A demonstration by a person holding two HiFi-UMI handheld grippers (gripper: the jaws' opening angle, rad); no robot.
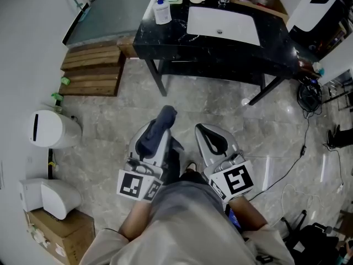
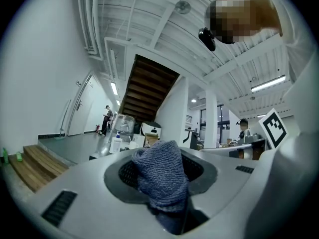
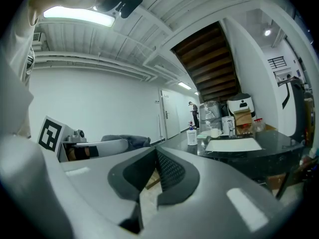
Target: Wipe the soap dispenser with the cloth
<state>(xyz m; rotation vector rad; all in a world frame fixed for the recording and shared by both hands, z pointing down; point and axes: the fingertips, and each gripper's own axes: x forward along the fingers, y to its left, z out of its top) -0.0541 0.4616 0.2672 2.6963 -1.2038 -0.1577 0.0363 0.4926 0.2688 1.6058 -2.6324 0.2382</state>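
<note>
Left gripper [image 1: 163,121]: fingers clamped on the cloth [image 2: 160,174], a dark blue terry wad bunched between them with the loose end sticking out past the tips. It looks soft, light and limp. It won't slip, but I judge it will flop, so I should wipe with the part nearest the fingers.

Right gripper [image 3: 153,156]: fingers together, nothing between them.

The soap dispenser [image 1: 161,10] stands upright at the far left corner of the black surface [image 1: 220,51], just left of the sink [image 1: 223,24]. It's well apart from both grippers, with bare floor between.

It looks like a clear plastic pump bottle: light, smooth, likely slick and easy to tip, and it sits near the surface's edge. I'd open the right fingers and take it round the lower body, not the pump head, and squeeze gently since the wall may flex.
</note>
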